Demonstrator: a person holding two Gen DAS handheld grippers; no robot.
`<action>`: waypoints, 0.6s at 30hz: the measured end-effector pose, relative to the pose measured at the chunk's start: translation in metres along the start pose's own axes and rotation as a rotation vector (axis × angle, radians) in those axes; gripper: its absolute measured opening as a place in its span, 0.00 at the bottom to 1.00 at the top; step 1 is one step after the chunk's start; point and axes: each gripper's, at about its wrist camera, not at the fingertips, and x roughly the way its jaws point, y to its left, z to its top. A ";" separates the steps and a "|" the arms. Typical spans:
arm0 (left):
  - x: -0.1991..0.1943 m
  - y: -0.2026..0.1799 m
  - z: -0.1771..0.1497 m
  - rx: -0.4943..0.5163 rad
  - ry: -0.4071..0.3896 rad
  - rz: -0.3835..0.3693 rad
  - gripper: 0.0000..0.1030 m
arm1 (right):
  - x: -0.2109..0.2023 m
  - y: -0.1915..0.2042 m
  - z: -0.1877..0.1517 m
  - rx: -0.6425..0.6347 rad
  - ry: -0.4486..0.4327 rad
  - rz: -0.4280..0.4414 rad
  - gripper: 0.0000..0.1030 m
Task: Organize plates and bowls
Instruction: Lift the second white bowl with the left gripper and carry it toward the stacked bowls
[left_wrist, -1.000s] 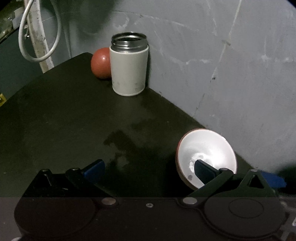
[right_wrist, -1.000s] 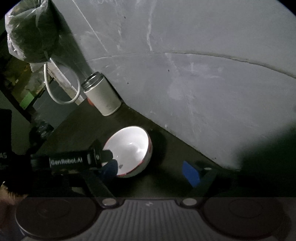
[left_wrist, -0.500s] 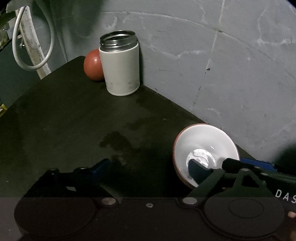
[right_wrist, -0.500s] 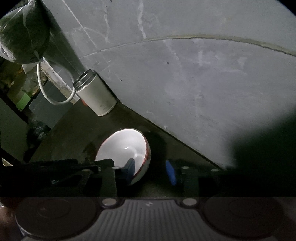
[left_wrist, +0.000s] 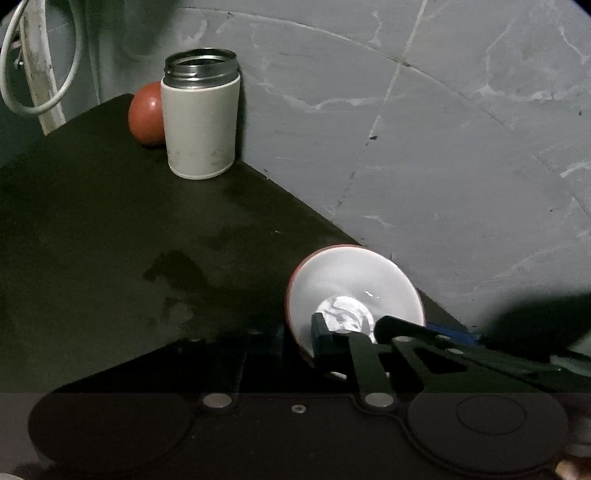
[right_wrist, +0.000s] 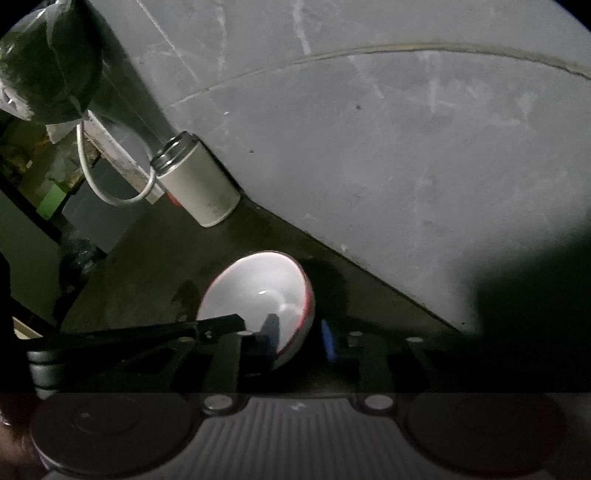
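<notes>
A bowl (left_wrist: 351, 280), white inside and red outside, stands tilted at the back edge of the dark table (left_wrist: 92, 240), close to the grey wall. My left gripper (left_wrist: 293, 336) is shut on the bowl's left rim, one pad inside and one outside. In the right wrist view the bowl (right_wrist: 255, 288) opens toward the upper left. My right gripper (right_wrist: 300, 334) is shut on its right wall, with a dark pad inside and a blue pad outside. One finger (right_wrist: 221, 323) of the left gripper reaches in from the left there.
A white canister with a steel rim (left_wrist: 199, 118) stands at the back by the wall, a red round object (left_wrist: 146, 114) partly hidden behind it. A white cable loop (left_wrist: 37, 103) hangs at the far left. A damp patch (left_wrist: 173, 266) marks the table's middle.
Both grippers have narrowed from wide open onto the bowl, the left on its left rim, the right on its right wall. The left wrist camera has moved closer to the canister.
</notes>
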 end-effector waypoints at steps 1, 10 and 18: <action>-0.001 0.000 -0.001 -0.002 -0.002 0.002 0.14 | 0.000 0.002 0.000 -0.009 0.000 -0.004 0.22; -0.022 0.004 -0.013 -0.039 -0.033 0.003 0.11 | -0.011 0.007 -0.002 -0.044 0.006 0.033 0.18; -0.060 0.006 -0.018 -0.058 -0.111 0.009 0.10 | -0.036 0.021 -0.002 -0.097 -0.015 0.095 0.18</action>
